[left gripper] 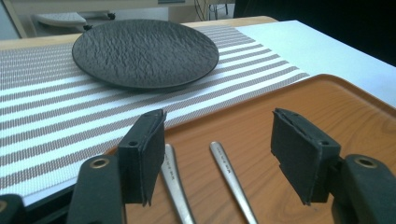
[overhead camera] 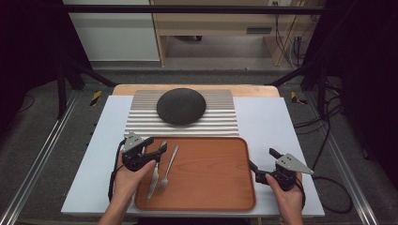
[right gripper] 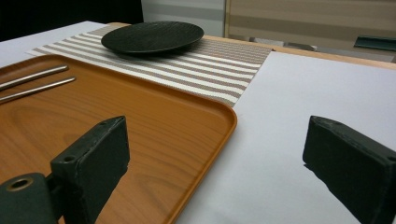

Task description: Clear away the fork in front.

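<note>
A wooden tray [overhead camera: 216, 187] lies at the front of the table. On its left part lie a knife [overhead camera: 154, 177] and a fork [overhead camera: 168, 169], handles pointing away from me. My left gripper [overhead camera: 157, 144] hovers over the far ends of those handles. In the left gripper view its jaws [left gripper: 219, 144] stand apart, with the knife handle [left gripper: 175, 186] and fork handle [left gripper: 229, 173] lying below and between them, untouched. My right gripper [overhead camera: 262, 158] rests at the tray's right rim [right gripper: 224, 126], open wide [right gripper: 215, 158] with nothing between its pads.
A dark textured plate [overhead camera: 181, 105] sits on a striped placemat [overhead camera: 220, 119] behind the tray. Both lie on a white board [overhead camera: 267, 117] covering the table. Black frame rails and cables run along both sides of the table.
</note>
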A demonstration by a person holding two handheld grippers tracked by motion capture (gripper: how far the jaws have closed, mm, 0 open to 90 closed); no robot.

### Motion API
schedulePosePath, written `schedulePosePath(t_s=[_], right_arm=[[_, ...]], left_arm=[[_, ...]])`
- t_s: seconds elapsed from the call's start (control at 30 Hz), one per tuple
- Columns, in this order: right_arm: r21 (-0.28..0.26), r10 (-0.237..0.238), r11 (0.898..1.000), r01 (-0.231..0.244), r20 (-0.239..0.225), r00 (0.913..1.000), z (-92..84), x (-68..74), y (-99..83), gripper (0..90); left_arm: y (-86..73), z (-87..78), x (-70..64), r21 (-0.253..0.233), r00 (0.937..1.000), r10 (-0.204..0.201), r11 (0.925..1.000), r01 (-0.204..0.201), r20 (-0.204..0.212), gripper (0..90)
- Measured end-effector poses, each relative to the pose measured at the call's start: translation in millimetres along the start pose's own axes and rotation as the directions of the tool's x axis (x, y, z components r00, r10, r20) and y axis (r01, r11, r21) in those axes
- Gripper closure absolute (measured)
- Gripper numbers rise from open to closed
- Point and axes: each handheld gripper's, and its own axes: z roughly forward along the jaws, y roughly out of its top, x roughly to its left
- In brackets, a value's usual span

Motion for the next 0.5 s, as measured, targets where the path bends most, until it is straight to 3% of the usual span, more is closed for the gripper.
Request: schedulePosePath(t_s=[0.17,0.37,0.5], right_arm=[[-0.001,0.003,1.0,-0.003,0.0,1.0,-0.5,-0.4,0.1,7.2],[-0.004,0.005,1.0,-0.005,-0.001,1.0,-1.0,0.0,0.6,7.3],[-0.005,0.006,1.0,-0.006,0.001,1.0,-1.2,-1.0,0.4,7.4]], left_arm=[[4.7,1.8,-5.8,0.009,0.9993,0.021,0.9997,-0.021,0.03,38.0],[5.8,7.5,-12.7,0.046,0.9967,0.039,0.9981,-0.042,0.071,57.8],[4.9,9.2,-12.4,0.051,0.9958,0.027,0.9982,-0.032,0.088,67.4]])
